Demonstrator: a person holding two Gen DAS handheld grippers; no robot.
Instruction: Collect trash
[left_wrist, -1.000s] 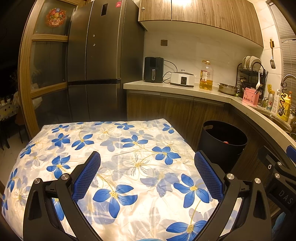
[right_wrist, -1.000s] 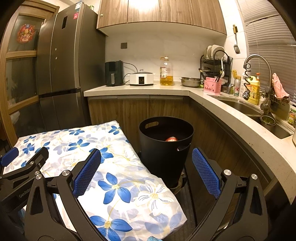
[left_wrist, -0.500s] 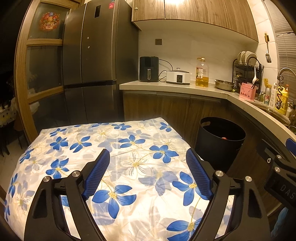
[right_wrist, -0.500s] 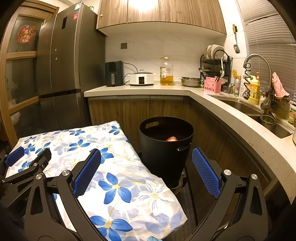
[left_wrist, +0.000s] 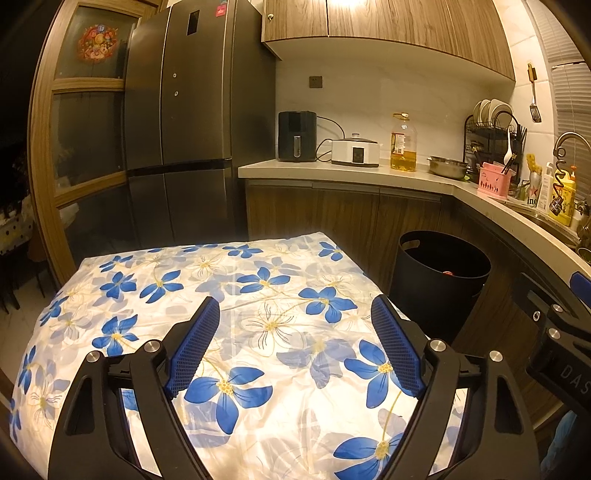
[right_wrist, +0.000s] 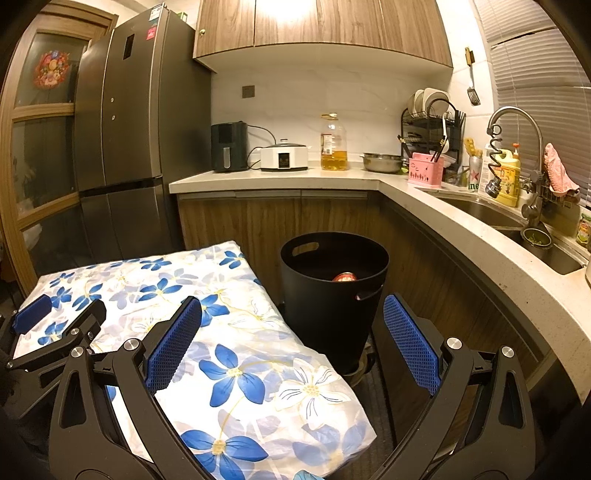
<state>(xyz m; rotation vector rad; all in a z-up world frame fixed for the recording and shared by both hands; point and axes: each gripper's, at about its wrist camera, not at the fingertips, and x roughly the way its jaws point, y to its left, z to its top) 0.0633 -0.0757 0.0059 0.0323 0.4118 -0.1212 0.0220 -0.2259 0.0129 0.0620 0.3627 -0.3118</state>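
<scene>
Black plastic, the trash bin (right_wrist: 334, 295) stands right of the floral-clothed tabletop (left_wrist: 229, 332) with a red can (right_wrist: 344, 277) inside, both the left gripper (left_wrist: 295, 347) and right gripper (right_wrist: 291, 341) showing wide, empty jaws, so collecting looks finished unless more trash turns up.

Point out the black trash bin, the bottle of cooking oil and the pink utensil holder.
black trash bin (right_wrist: 325, 314), right wrist view, front of its outer wall
bottle of cooking oil (right_wrist: 334, 147), right wrist view, middle of the bottle
pink utensil holder (right_wrist: 424, 172), right wrist view, its front face
</scene>
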